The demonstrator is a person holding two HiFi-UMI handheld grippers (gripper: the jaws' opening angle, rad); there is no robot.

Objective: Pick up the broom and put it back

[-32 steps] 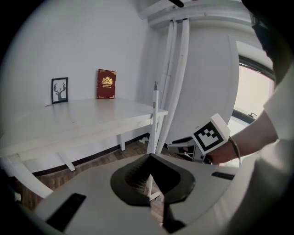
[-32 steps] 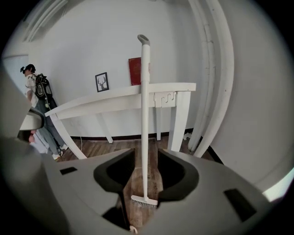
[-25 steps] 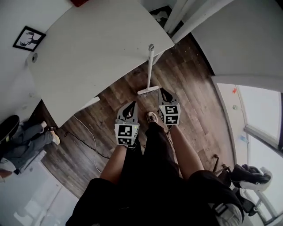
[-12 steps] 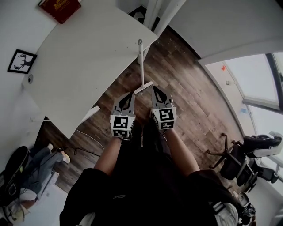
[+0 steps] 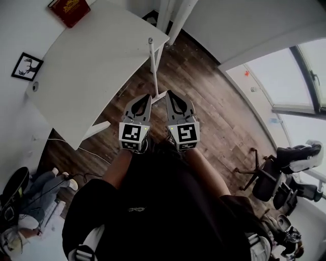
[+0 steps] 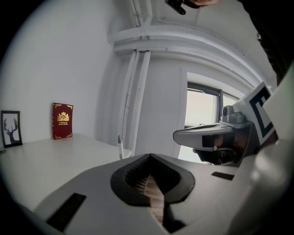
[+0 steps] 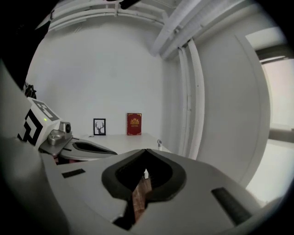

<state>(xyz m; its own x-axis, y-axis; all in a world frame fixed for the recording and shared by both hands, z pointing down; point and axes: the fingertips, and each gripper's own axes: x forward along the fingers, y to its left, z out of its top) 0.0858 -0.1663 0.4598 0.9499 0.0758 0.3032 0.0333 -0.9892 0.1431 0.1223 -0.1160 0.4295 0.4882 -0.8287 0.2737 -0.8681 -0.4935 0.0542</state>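
Broom [image 5: 152, 66] isn't in either of your grippers right now. It's standing upright on the wood floor [image 5: 214, 107], just past the tips, with the top of its white handle resting against the corner of the desk [image 5: 86, 66].

Closest to you, the left gripper [image 5: 148, 96] and right gripper [image 5: 167, 93] sit side by side out in front of your dark top, both pointing at the broom. In the left gripper view the jaws are pressed together at the tip with nothing caught between them, just floor showing through the dark cutout. The right gripper view looks the same: jaws closed all the way and empty. There's a small white bit visible through the gap, but it's beyond the jaws, not clamped.

The marker cubes [image 5: 133, 137] only carry black-and-white square patterns, no lettering.

Past the broom, the desk top is white and mostly bare. At its far edge a red book [image 5: 71, 10] stands against the wall, with a gold crest and a gold border on the cover. If there's a title on it, it's too small to read in any view. Left of the book there's a small black-framed picture [image 5: 26, 66] of a deer silhouette, no caption that I can make out.

White pipes [image 7: 193, 92] run up the corner behind the desk, and a bright window [image 5: 305, 71] is off to your right, with an office chair [image 5: 265, 178] below it.
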